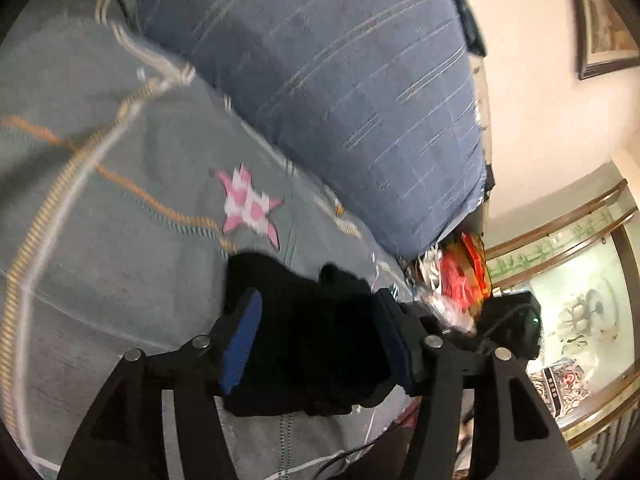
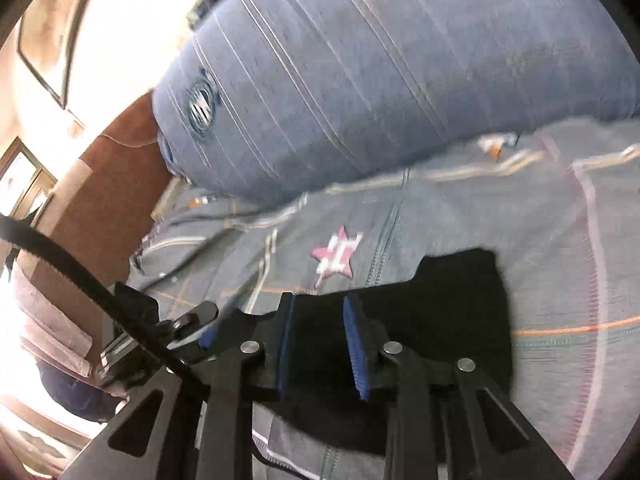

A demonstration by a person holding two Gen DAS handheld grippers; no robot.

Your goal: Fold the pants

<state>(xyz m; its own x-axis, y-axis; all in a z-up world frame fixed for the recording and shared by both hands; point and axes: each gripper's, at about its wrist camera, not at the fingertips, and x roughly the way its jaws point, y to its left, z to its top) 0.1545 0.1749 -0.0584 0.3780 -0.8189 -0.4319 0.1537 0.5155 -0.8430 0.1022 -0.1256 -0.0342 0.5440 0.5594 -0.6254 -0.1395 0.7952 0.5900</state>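
Note:
The black pants (image 1: 316, 340) lie bunched into a small dark bundle on a grey-blue bedspread (image 1: 120, 240). My left gripper (image 1: 320, 340) is open, its blue-padded fingers (image 1: 240, 344) wide apart on either side of the bundle. In the right wrist view the pants (image 2: 452, 308) spread to the right of my right gripper (image 2: 320, 340). Its blue-padded fingers (image 2: 354, 352) stand a little apart over the cloth. I cannot tell whether cloth is pinched between them.
A large blue striped pillow (image 1: 340, 92) (image 2: 380, 80) lies behind the pants. A pink star patch (image 1: 248, 204) (image 2: 338, 258) marks the bedspread. The other gripper (image 1: 512, 328) (image 2: 160, 332) shows at each view's edge. Red clutter (image 1: 460, 276) and a glass cabinet (image 1: 580, 280) stand beyond the bed.

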